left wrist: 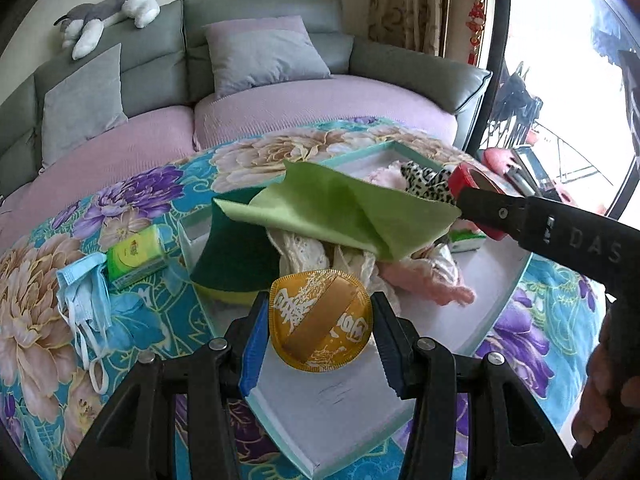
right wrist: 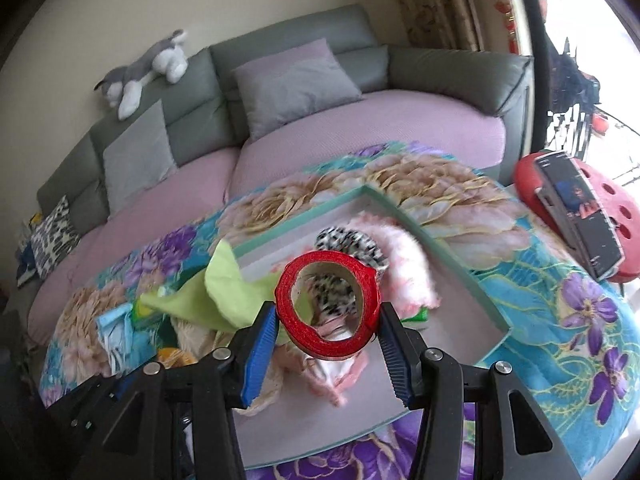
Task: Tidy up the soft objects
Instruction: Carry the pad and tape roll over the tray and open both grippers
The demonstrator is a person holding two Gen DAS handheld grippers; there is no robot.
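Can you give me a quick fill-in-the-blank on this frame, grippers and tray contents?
1. The left gripper holds a round ___ pad.
2. The right gripper holds a roll of ___ tape.
3. The green cloth lies over the pile in the ___.
4. The face mask lies ___ the tray, on the floral cloth.

Answers: gold; red; tray; outside

Grey-green sofa [left wrist: 256, 24] across the upper frame, lilac seat cover, grey cushions [left wrist: 262, 56]. Plush husky [left wrist: 112, 12] lies on the backrest, upper left. Floral tablecloth [left wrist: 48, 280] fills the lower frame. Patterned curtain [left wrist: 404, 0] upper right. Red perforated stool [right wrist: 624, 216] right edge, dark device [right wrist: 580, 216] leaning on it.
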